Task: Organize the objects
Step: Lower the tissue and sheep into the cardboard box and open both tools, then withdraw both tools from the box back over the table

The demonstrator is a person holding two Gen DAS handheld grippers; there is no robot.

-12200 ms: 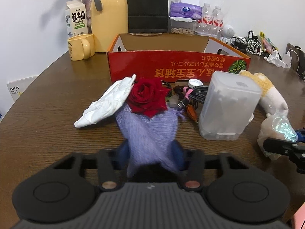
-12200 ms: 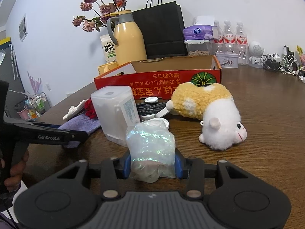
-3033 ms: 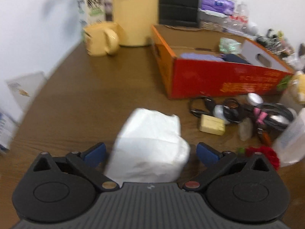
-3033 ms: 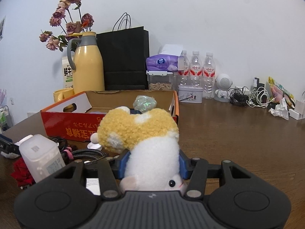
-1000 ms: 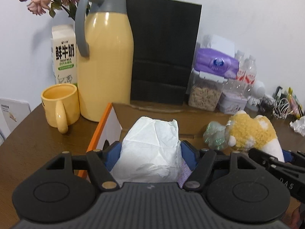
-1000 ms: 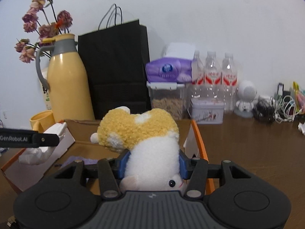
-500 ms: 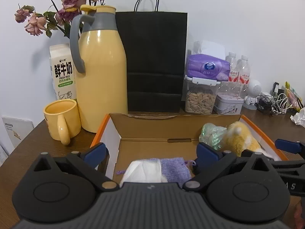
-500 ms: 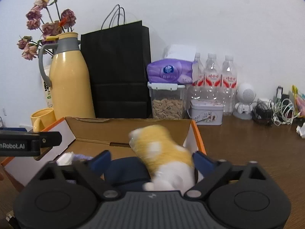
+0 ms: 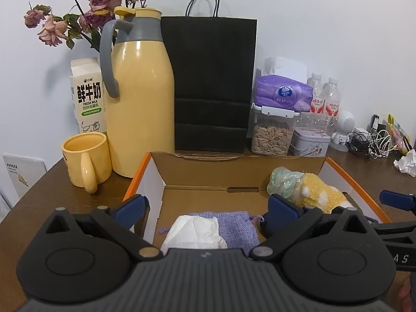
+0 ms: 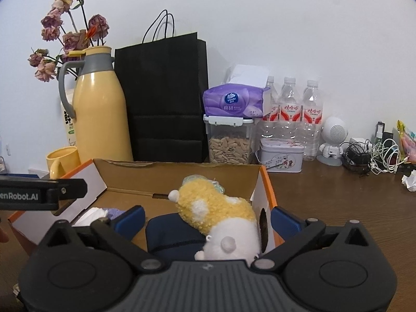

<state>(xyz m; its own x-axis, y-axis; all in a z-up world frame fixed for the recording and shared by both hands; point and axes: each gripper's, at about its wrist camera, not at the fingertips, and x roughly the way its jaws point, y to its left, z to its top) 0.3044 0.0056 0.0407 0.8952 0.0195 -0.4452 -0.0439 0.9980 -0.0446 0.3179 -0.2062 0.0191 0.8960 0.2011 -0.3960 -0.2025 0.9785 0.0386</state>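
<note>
An open cardboard box (image 9: 234, 157) with orange edges lies under both grippers. My left gripper (image 9: 207, 208) is open above its left half, with nothing between the pads. Below it lie a crumpled white paper (image 9: 195, 231) and a purple woven pouch (image 9: 236, 226). My right gripper (image 10: 207, 218) hangs over the right half with its jaws opening. The yellow-and-white plush toy (image 10: 215, 208) lies between and below the pads without touching them, on a dark blue item (image 10: 171, 234). An iridescent bag (image 9: 282, 182) sits behind the plush (image 9: 319, 197).
Behind the box stand a yellow thermos jug (image 9: 139, 109), a yellow mug (image 9: 85, 158), a milk carton (image 9: 88, 96) and a black paper bag (image 9: 212, 83). A tissue pack on a nut jar (image 10: 230, 143), a tin (image 10: 282, 156), water bottles (image 10: 288, 109) and cables (image 10: 374, 156) fill the back right.
Both grippers opened. The white paper fell from the left one into the box beside the purple pouch. The plush fell from the right one onto the dark blue item.
</note>
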